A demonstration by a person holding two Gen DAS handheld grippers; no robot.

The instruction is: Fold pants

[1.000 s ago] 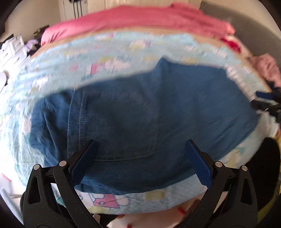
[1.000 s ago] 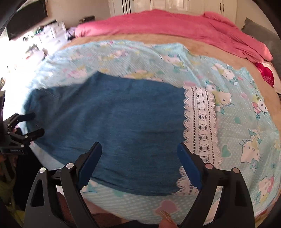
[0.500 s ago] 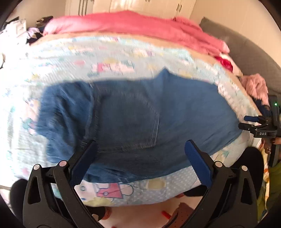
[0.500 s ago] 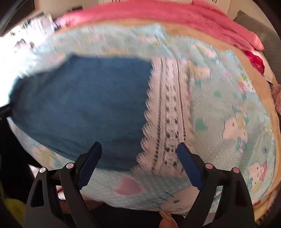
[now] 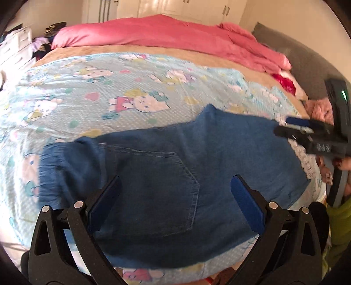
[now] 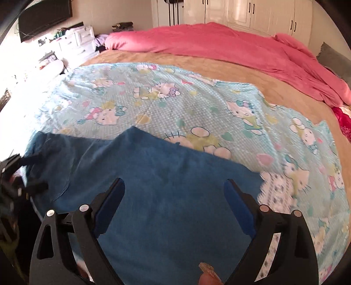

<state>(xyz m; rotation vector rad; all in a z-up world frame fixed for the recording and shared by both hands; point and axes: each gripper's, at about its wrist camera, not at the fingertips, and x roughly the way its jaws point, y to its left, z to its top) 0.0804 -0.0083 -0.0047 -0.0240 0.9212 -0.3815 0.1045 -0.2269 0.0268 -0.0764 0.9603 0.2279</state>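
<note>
The bed [image 6: 153, 57] takes up nearly everything in both views, w/ a tan blanket [image 6: 219, 65] over it. A pink duvet [image 6: 219, 41] is bunched along the bed's far side, and a light-blue Hello Kitty sheet [image 6: 175, 105] covers the near part of the bed, on top of the tan blanket.

The jeans [image 5: 175, 175] (dark blue denim) lie flat on the Hello Kitty sheet at the bed's near edge, stretched sideways. In the left wrist view the back pocket [image 5: 166, 193] faces up and the gathered waistband [image 5: 57, 171] sits at the jeans' left end. In the right wrist view the jeans [image 6: 153, 186] show plain leg fabric, and a white lace-patterned trim [image 6: 278, 188] lies just beside the leg end, on the sheet.

White drawers [image 6: 76, 43] stand past the bed's far left corner; wardrobe doors [image 6: 252, 15] line the wall behind the bed.

Left gripper [image 5: 175, 195] hovers over the pocket area near the bed's edge, jaws spread wide, nothing between them. Right gripper [image 6: 174, 197] hovers over the leg fabric, jaws also wide apart and empty. From the left wrist view the right gripper [image 5: 285, 128] shows side-on at the jeans' far right end, blurred, so whether it touches the cloth I can't tell.
</note>
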